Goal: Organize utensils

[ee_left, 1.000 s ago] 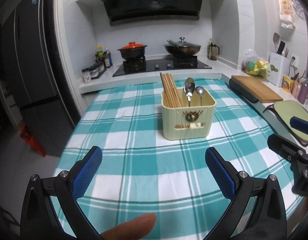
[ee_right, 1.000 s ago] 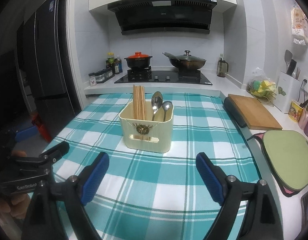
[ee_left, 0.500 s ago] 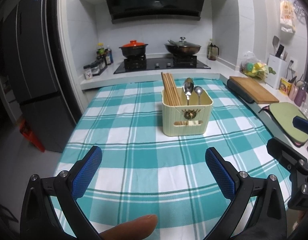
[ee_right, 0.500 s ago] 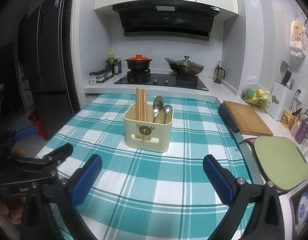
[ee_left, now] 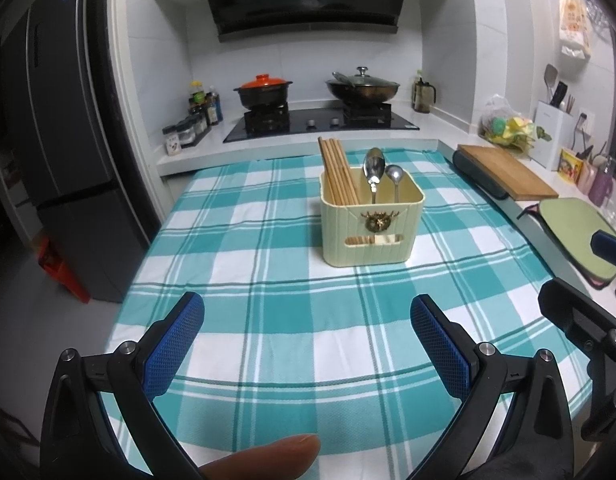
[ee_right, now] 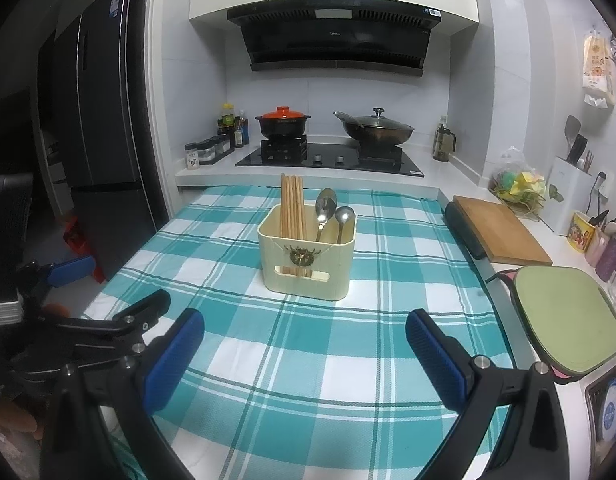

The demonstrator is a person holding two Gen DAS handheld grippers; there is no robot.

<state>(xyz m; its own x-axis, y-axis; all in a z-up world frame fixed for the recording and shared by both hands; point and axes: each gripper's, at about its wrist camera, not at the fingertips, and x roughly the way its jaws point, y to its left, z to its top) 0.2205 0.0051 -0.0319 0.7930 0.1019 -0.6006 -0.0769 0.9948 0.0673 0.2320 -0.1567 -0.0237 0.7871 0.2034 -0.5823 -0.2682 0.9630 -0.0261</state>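
Left wrist view: the left gripper (ee_left: 306, 326) and right gripper (ee_right: 305, 332) hover empty, fingers spread wide, above the checked tablecloth (ee_left: 268, 312); ahead, a cream utensil holder (ee_left: 371, 227) keeps chopsticks (ee_left: 339, 172) and two spoons (ee_left: 373, 168).

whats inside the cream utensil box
A bundle of wooden chopsticks on the left and two metal spoons standing bowl-up. The cream utensil box walls hide their lower ends and the box floor.

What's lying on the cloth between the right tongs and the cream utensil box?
Nothing: in the right wrist view, only bare checked tablecloth lies between the open right tongs and the utensil box. The left wrist view shows the same.
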